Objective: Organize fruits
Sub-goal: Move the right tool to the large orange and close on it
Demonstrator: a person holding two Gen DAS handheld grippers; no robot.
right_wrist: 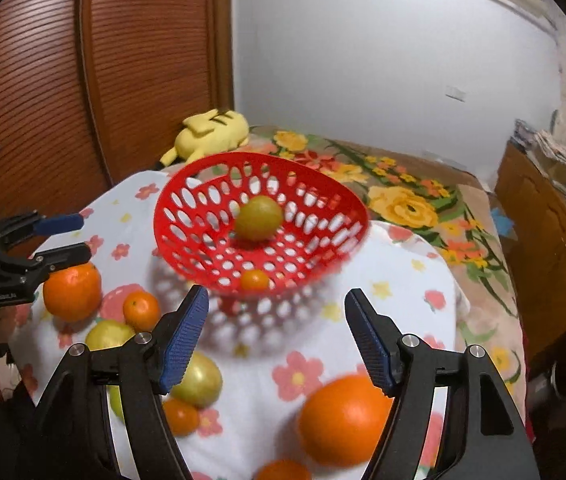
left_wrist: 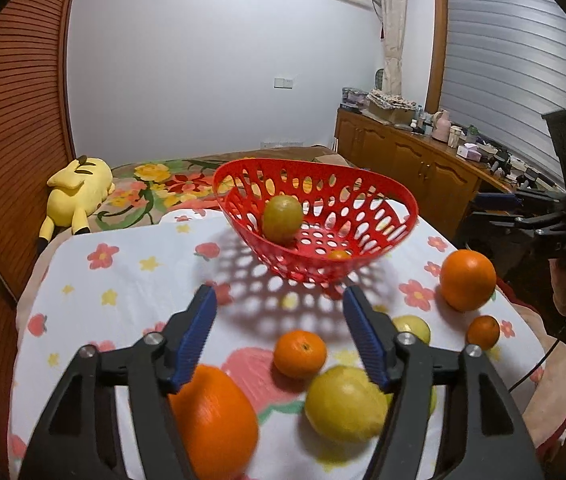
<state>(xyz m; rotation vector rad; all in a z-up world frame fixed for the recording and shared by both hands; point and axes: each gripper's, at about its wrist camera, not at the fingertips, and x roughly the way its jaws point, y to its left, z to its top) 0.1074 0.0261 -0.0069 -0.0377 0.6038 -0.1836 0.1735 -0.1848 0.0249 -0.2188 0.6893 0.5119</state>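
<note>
So far two fruits, a green one [right_wrist: 258, 217] and a small orange one [right_wrist: 254, 280], are being held by the red basket [right_wrist: 187, 200], while the rest are being left on the cloth [right_wrist: 323, 344] and both grippers, left [left_wrist: 279, 300] and right [right_wrist: 277, 304], are being carried open and empty.

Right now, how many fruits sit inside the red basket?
2: a yellow-green fruit near the middle of the red basket, and a small orange low by its near wall. None seem hidden.

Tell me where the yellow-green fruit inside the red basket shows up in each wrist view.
Left wrist: yellow-green fruit just above centre, inside the red basket, toward its left wall.
Right wrist: the fruit left of centre, mid-basket.
Shared landmark: yellow plush toy behind the basket.
</note>
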